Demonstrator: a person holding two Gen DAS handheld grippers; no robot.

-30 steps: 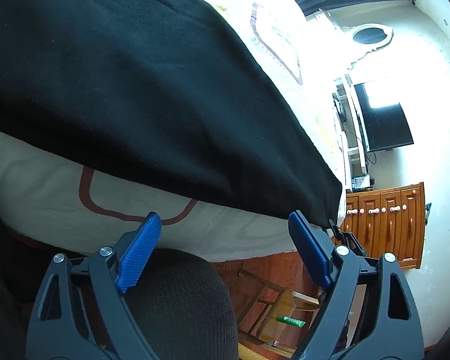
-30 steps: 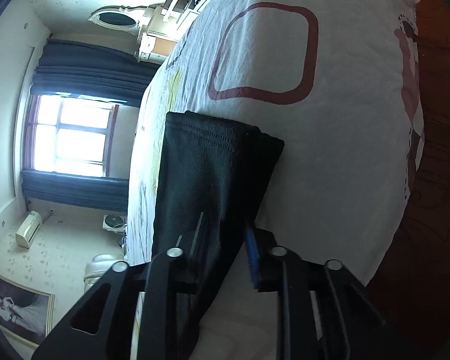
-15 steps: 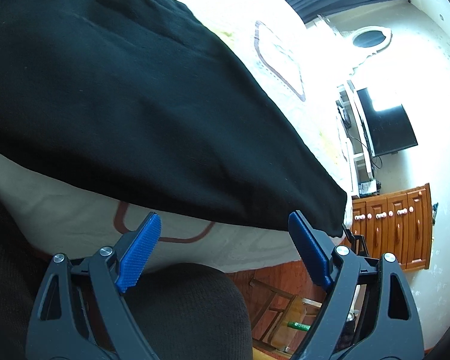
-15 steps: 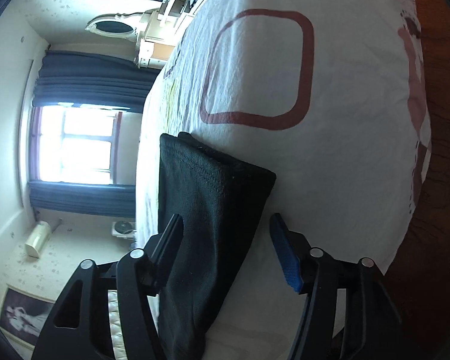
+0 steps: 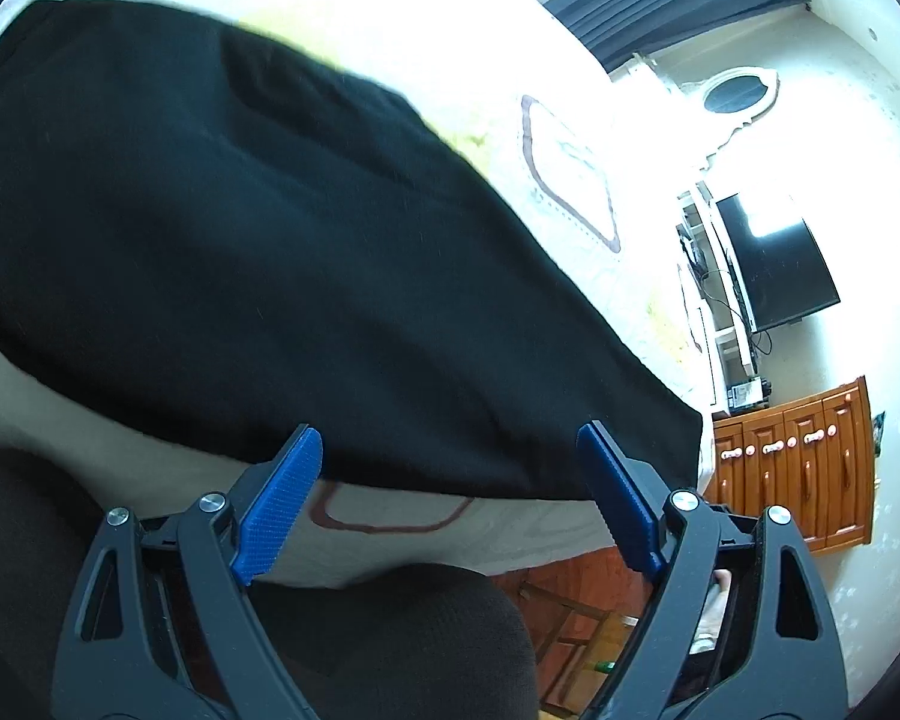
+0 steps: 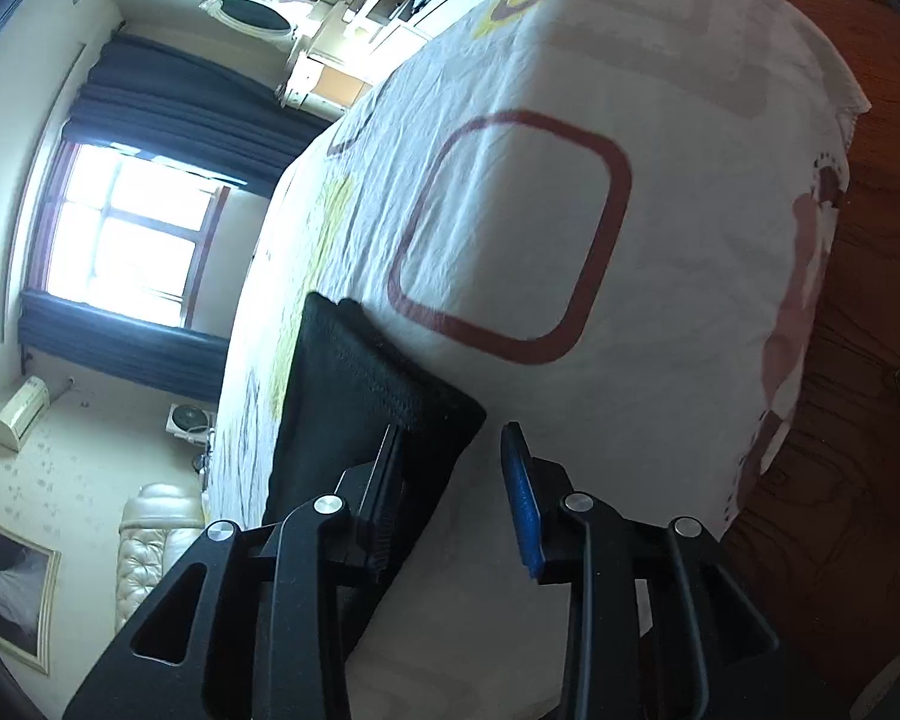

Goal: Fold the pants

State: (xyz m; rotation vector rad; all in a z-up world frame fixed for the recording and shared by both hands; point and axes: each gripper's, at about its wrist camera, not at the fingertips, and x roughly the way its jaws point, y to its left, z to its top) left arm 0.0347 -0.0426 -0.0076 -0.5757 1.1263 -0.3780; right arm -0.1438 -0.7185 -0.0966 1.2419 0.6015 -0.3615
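The black pants (image 5: pixel 282 264) lie folded on the bed (image 6: pixel 660 360), near its edge. The left gripper (image 5: pixel 450 504) hangs wide open and empty just short of them. The right gripper (image 6: pixel 450 492), jaws just narrowing, is partly open and pinches nothing, the pants' corner at its left finger, likely letting the fold rest.

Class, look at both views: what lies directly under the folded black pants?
The pants lie on a white bed sheet with red-brown squares. Whatever part of the pattern lies beneath them is covered.
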